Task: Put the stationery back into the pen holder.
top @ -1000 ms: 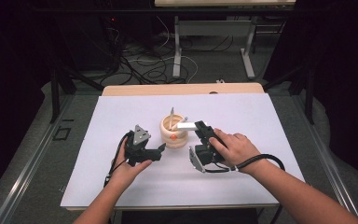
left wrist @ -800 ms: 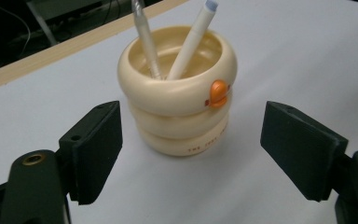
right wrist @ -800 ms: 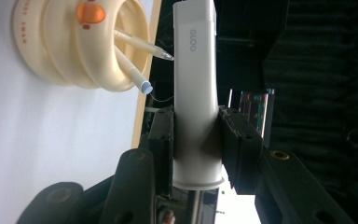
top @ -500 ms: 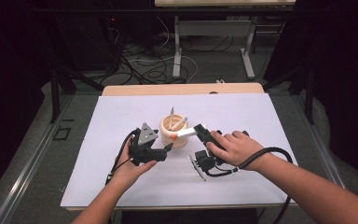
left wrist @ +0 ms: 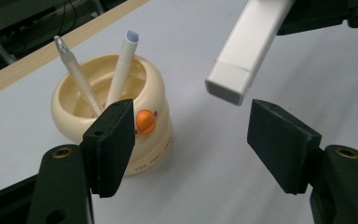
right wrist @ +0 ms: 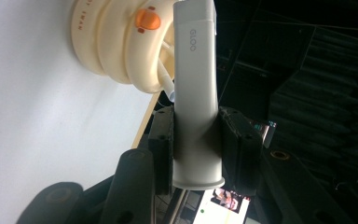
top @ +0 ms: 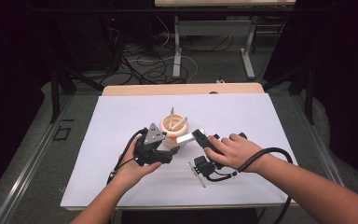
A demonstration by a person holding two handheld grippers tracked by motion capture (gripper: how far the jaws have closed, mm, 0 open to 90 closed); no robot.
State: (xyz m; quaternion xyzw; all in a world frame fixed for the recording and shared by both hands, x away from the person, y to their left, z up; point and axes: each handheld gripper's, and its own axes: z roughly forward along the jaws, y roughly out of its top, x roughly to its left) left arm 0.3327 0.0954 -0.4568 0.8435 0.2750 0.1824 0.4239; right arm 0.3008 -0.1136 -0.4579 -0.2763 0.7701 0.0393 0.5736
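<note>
My right tool (right wrist: 196,154) has matt black rubbery pads around a smooth white plastic glue stick (right wrist: 195,88); the cream pen holder (left wrist: 116,116) looks glossy, the bench (top: 121,121) matt white.

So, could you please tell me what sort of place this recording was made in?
Probably a lab or recording workspace: a white-covered table under dark curtains, loose cables on the floor, and another table's metal legs behind.

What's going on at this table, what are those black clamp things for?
A person works at a white-covered table with a hand-held gripper in each hand. The right hand-held gripper is clamped on a white glue stick, holding it beside a cream duck-faced pen cup that has two pens standing in it. The left hand-held gripper is open next to the cup, gripping nothing. Another pen lies on the table near the right hand.
</note>
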